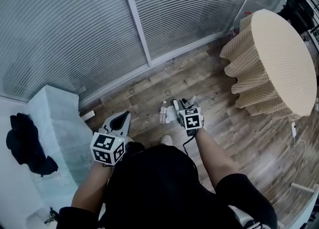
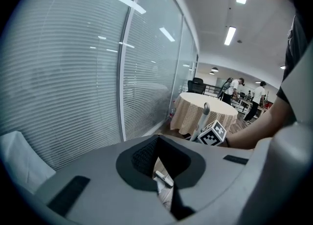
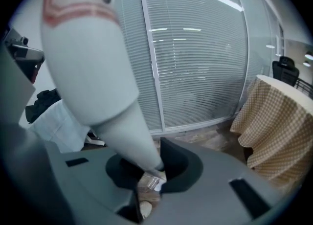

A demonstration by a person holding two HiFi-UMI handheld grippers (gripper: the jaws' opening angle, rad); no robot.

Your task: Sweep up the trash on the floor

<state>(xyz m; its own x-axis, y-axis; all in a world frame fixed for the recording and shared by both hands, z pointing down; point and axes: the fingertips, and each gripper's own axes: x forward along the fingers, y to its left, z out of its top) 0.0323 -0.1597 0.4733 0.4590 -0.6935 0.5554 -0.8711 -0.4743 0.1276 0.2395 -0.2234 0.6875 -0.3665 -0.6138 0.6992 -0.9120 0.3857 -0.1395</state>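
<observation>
Trash lies on the wood floor (image 1: pixel 149 86) in the head view. It is a clear bottle (image 1: pixel 163 112) and a bit of white paper (image 1: pixel 171 116) just beside it, near the glass wall with blinds (image 1: pixel 75 29). The right gripper (image 1: pixel 182 104) is right next to the paper. The left gripper (image 1: pixel 121 119) is on the other side of the bottle, a little apart. A round table (image 1: pixel 279 58) with a checked cloth stands well apart, by the right edge.

In the left gripper view, the jaws stand a little apart and hold nothing. A strip of floor shows in the gap. Farther off, a grey handle (image 2: pixel 204 116) sticks up from the right gripper, in front of the table.

In the right gripper view, the jaws are clamped on the thin end of that handle. It gets thicker as it goes up to the top left corner. The bottle shows on the floor below the jaws.
</observation>
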